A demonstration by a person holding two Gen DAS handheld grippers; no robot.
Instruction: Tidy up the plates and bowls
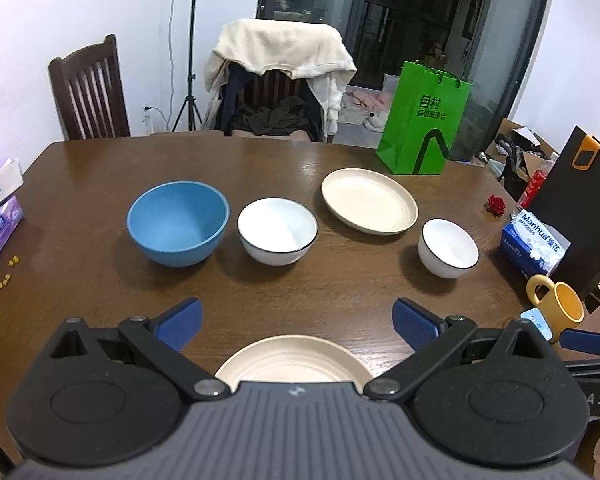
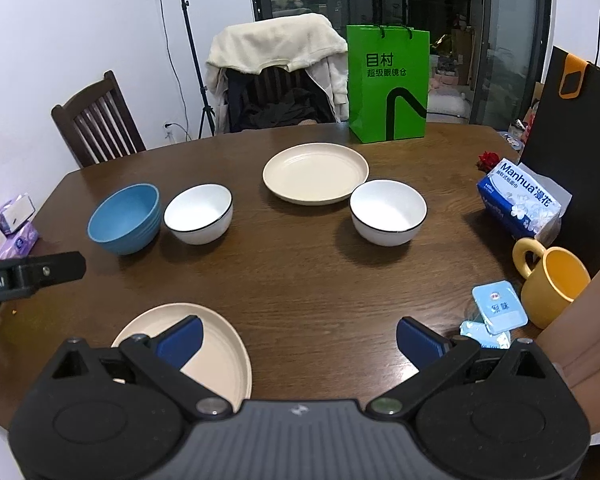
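Both grippers wide open and empty above the near edge of the bench, nothing yet picked up.

The left gripper (image 1: 296, 322) hovers with jaws fully spread over the near cream plate (image 1: 294, 360), which lies flat at its 6 o'clock; the right gripper (image 2: 298, 338) is equally spread, holding nothing, with that plate at its 9 o'clock. Farther out stand the blue bowl (image 1: 178, 228) at 11 o'clock, a white bowl (image 1: 277, 230) at 12, the far cream plate (image 1: 369, 200) at 1 and a second white bowl (image 1: 448, 247) at 2, all apart from one another. The plates look light, stiff and slick, best pinched at the raised rim; the white bowls seem glazed ceramic, heavier, chippable, and want a firm rim-wall grip.
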